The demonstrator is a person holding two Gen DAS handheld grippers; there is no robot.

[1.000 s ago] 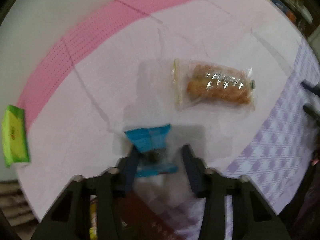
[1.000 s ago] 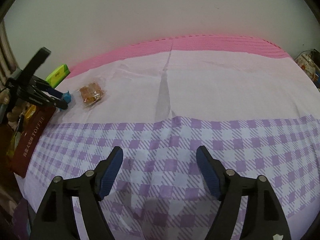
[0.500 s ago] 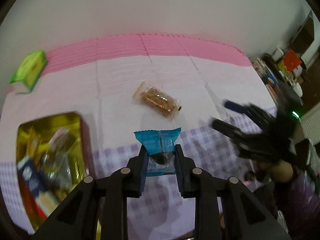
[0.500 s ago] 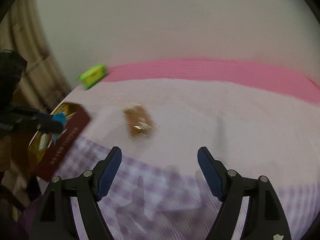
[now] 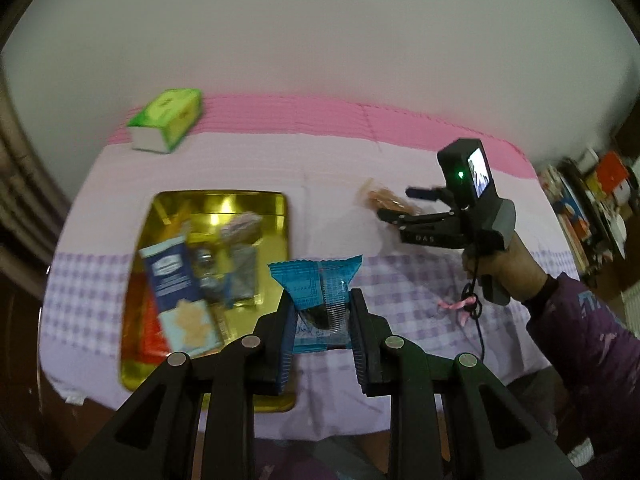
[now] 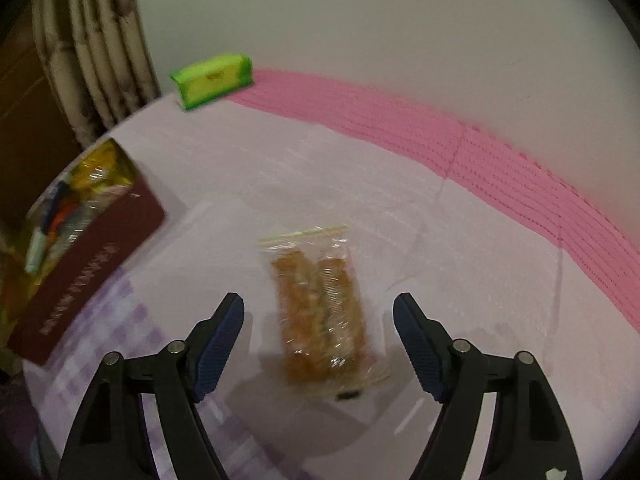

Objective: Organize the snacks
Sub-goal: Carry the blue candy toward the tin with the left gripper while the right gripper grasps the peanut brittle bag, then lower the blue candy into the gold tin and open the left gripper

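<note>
My left gripper is shut on a blue snack packet and holds it above the table, just right of the gold tin that holds several snacks. My right gripper is open and hangs over a clear bag of brown pastry, one finger on each side, not touching it. In the left wrist view the right gripper shows over the same pastry bag. The tin also shows in the right wrist view, behind its dark red side.
A green tissue pack lies at the back left by the wall, also in the right wrist view. The table has a pink and purple-checked cloth. A curtain hangs at the left. Cluttered shelves stand at the far right.
My left gripper closed on the blue packet, lifted it and swung left toward the tin. My right gripper moved across the table to hover over the pastry bag.
</note>
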